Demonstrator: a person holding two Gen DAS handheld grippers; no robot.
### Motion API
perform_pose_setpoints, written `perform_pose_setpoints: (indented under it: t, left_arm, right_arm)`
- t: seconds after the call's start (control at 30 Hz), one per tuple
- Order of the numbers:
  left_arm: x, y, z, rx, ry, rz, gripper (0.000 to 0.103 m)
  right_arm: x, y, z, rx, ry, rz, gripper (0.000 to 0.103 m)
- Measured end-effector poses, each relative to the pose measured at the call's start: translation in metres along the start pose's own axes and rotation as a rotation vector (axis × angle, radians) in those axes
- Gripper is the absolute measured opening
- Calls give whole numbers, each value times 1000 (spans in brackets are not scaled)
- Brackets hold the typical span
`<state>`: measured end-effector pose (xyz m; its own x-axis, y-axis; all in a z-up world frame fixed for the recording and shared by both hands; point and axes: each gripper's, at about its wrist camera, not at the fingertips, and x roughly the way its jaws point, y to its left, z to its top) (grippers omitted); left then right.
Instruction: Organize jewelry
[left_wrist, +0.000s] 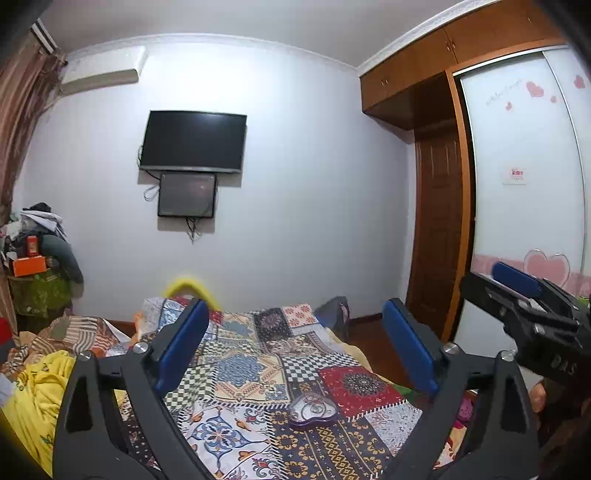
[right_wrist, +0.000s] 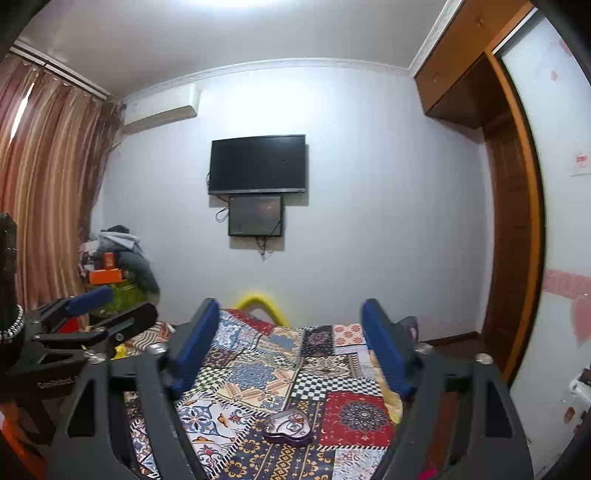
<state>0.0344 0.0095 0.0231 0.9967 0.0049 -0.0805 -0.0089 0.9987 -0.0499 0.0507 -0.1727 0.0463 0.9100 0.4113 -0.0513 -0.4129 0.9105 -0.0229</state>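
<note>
A heart-shaped purple jewelry box with a clear lid lies on the patchwork bedspread; it also shows in the right wrist view. Curled jewelry shows through the lid. My left gripper is open and empty, held above the bed behind the box. My right gripper is open and empty, also above the bed. The right gripper shows at the right of the left wrist view. The left gripper shows at the left of the right wrist view.
A television and a smaller screen hang on the far wall. A cluttered stand is at the left, rumpled yellow bedding beside the bed, a wooden door and wardrobe at the right.
</note>
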Motion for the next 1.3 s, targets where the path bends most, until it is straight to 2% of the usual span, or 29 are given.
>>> perform_pose_setpoints:
  t: [0.2, 0.37, 1.3]
  left_arm:
    - [-8, -3, -4, 9, 8, 17, 97]
    - [-7, -6, -10, 12, 26, 24, 97]
    - [1, -5, -20, -3, 70, 32, 102]
  right_arm:
    - [-1, 3, -5, 2, 28, -18, 88]
    - [-2, 1, -8, 22, 52, 4, 89]
    - [-9, -8, -18, 31, 109, -27, 89]
